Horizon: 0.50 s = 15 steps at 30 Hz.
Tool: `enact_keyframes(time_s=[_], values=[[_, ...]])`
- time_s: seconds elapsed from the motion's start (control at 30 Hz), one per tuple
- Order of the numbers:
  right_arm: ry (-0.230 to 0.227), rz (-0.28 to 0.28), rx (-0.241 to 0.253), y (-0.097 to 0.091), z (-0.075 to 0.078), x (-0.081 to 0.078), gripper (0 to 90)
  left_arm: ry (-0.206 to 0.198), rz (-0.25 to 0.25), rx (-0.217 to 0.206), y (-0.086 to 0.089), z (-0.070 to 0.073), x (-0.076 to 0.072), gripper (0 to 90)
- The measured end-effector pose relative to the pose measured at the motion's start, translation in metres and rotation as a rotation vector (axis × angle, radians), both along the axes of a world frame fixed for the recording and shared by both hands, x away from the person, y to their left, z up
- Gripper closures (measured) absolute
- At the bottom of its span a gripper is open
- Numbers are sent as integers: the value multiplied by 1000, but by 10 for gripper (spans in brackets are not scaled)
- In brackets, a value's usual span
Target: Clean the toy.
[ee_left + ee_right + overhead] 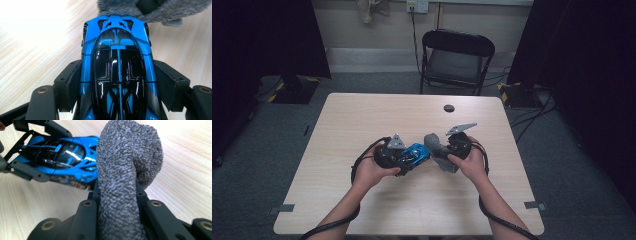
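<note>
Pinched grey cloth (125, 170) in right gripper (117, 195) at frame centre for wiping; clamped blue toy car (117, 75) by its flanks in left gripper (117, 82) to steady it.

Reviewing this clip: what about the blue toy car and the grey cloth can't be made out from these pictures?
- Blue toy car: its underside and wheels are hidden by its own body in the left gripper view; its near end is cut off by the bottom edge.
- Grey cloth: whether it actually touches the car; the cloth's fold covers the meeting point.
- High view: car details too small.

Glossy blue toy car (117, 72), nose touching folded grey cloth (125, 170)
</note>
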State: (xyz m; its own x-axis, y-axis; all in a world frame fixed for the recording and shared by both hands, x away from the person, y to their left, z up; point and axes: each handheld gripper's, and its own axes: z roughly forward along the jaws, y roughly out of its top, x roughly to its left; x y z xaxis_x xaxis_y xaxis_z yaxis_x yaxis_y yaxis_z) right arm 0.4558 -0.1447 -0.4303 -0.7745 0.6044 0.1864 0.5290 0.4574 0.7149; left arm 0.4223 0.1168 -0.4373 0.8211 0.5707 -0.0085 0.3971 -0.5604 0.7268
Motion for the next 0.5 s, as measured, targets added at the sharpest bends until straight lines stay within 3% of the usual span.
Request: enact_keyframes(time_s=[0.43,0.5], values=[[7,56,6,4,-3,-13,725,8,91,-8,20,1,15,281],[4,56,-15,3,-6,-15,725,8,99,-21,23,3,17,281]])
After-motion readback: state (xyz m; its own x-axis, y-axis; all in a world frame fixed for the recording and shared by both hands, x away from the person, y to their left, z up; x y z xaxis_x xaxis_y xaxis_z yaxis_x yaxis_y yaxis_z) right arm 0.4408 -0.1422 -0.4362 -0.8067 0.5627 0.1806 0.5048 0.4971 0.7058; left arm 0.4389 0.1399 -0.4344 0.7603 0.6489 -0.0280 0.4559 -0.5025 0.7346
